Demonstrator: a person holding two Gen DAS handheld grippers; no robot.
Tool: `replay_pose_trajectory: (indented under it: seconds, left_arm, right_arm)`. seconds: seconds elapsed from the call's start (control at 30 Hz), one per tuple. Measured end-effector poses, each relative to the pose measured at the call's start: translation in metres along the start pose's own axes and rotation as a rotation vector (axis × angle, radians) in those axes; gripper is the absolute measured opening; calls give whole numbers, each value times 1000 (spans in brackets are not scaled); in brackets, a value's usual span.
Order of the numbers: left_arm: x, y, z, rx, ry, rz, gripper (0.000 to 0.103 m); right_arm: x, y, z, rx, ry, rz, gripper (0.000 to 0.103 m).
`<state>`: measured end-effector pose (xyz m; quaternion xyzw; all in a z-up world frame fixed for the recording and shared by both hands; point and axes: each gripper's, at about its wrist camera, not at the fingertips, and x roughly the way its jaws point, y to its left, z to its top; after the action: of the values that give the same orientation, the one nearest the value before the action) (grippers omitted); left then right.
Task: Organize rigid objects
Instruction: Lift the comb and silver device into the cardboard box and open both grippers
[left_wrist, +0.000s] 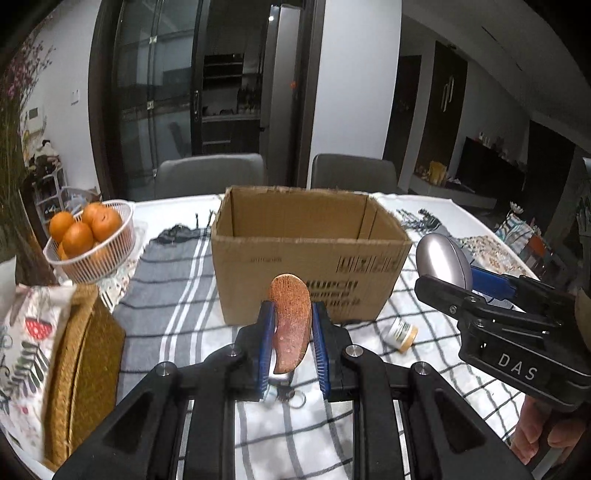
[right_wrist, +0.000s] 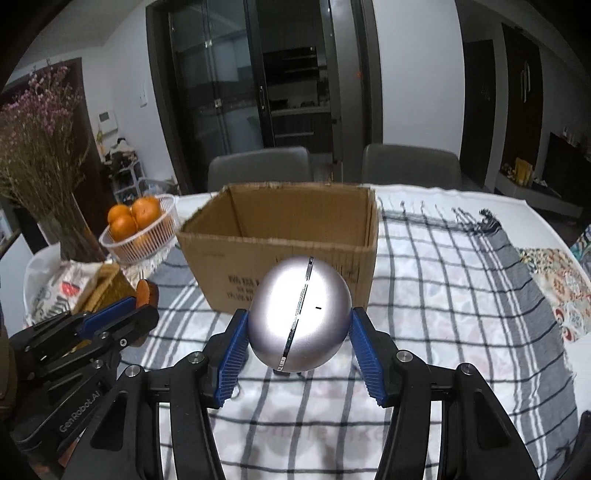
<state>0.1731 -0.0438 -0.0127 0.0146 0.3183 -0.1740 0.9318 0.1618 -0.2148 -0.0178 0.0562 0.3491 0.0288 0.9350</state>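
Wooden comb (left_wrist: 290, 322) clamped in left tool (left_wrist: 291, 345); right tool (right_wrist: 300, 341) grips silver egg (right_wrist: 300, 313).

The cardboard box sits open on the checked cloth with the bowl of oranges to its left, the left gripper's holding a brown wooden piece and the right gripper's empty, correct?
Not quite: the right gripper is not empty. The right wrist view shows it closed on a silver egg-shaped object. The rest stands: the cardboard box sits open on the checked cloth, the bowl of oranges to its left, and the left gripper holds the brown wooden piece.
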Motion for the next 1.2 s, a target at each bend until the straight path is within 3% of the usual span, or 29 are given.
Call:
replay_pose_trajectory:
  seconds: [0.67,1.2]
  left_arm:
    - [-15,-1,65,77,-151,31,21]
    - [25,9,107,98,-88,24,21]
  right_arm:
    - [-28,5,52,-18,-147,-14,56]
    - [9,0,91,-35,-91,0,56]
